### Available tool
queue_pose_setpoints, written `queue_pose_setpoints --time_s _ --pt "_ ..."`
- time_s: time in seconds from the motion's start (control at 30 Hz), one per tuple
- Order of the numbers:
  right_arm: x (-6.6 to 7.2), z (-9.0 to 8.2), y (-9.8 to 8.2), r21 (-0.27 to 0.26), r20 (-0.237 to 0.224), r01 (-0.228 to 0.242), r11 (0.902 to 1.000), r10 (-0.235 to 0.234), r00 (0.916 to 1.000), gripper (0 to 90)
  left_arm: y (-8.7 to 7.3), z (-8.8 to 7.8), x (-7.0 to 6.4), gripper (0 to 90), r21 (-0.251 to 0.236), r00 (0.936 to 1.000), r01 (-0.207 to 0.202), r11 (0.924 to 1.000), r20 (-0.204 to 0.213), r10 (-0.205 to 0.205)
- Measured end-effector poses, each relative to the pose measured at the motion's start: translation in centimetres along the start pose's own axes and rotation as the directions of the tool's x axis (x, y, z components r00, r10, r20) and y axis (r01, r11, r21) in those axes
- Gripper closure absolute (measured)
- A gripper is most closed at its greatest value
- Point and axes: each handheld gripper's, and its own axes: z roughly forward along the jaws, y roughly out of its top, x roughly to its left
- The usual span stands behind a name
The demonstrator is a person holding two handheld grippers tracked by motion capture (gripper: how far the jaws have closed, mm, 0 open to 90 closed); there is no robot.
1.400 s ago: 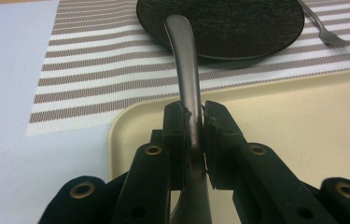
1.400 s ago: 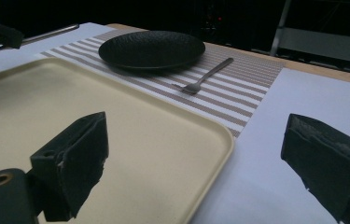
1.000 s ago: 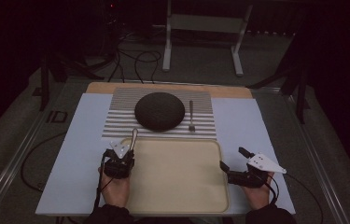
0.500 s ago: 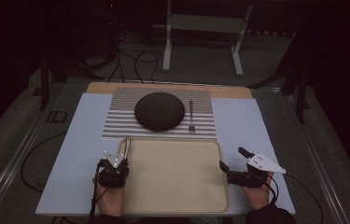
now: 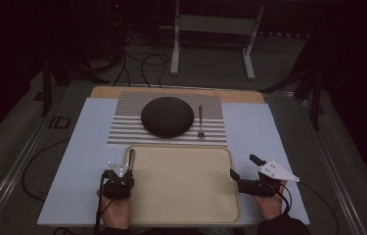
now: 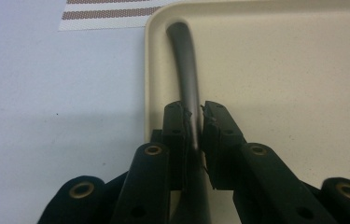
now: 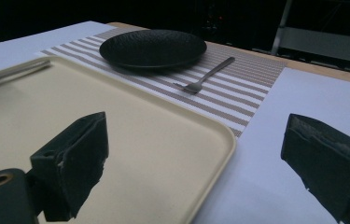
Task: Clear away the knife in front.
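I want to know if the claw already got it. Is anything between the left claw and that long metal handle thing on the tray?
No, nothing is in between. The left claw is already shut on the metal utensil handle, which lies along the left edge of the beige tray.

Dark metal utensil handle (image 6: pixel 185 70), probably a knife or spoon, can't tell which since the working end is hidden behind the tongs. Slim, smooth, dull grey, with a rounded tip and a slight curve along its length. Pinched between the pads of the left tongs (image 6: pixel 195 122), clamped tight on both sides. Pointing away toward the far end, lying along the left edge of the beige tray (image 6: pixel 303 70), just inside the rim near the far-left rounded corner. Looks low over the tray floor, whether touching it is hard to say. From the high view, seen as a thin pale stick (image 5: pixel 131 157) poking out at the tray's left side.
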Motion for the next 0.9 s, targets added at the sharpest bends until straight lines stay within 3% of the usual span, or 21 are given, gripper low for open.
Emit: queue_pose_setpoints --time_s 0.17,0.33,0.47,0.57,0.67,0.77,0.9 --pt "0.0 0.0 0.0 0.000 0.000 0.000 1.0000 0.000 1.0000 7.7 0.2 -0.3 0.2 66.4 -0.022 0.9999 -0.015 0.9997 -0.003 0.015" --pt "0.0 0.0 0.0 0.001 0.000 0.000 1.0000 0.000 1.0000 7.7 0.6 -0.7 0.7 50.2 -0.069 0.9977 -0.024 0.9973 0.061 0.029" --pt "0.0 0.0 0.0 0.001 0.000 0.000 1.0000 0.000 1.0000 7.7 1.3 -1.1 1.2 33.3 -0.131 0.9919 -0.040 0.9906 0.114 0.055" --pt "0.0 0.0 0.0 -0.001 0.000 -0.004 1.0000 0.004 1.0000 7.7 1.9 -1.6 1.8 25.6 -0.176 0.9806 -0.010 0.9844 0.191 0.045" --pt "0.0 0.1 0.0 0.001 -0.002 -0.002 1.0000 0.002 1.0000 7.7 2.4 -2.0 2.1 19.2 -0.208 0.9637 0.009 0.9781 0.263 0.047" --pt "0.0 0.1 0.0 0.002 -0.001 -0.002 1.0000 0.002 1.0000 7.7 2.9 -2.3 2.1 15.6 -0.239 0.9546 0.005 0.9711 0.291 0.066" --pt "0.0 0.0 0.0 0.000 -0.001 -0.004 1.0000 0.004 1.0000 7.7 3.7 -2.6 2.1 10.7 -0.258 0.9533 -0.026 0.9658 0.285 0.101"
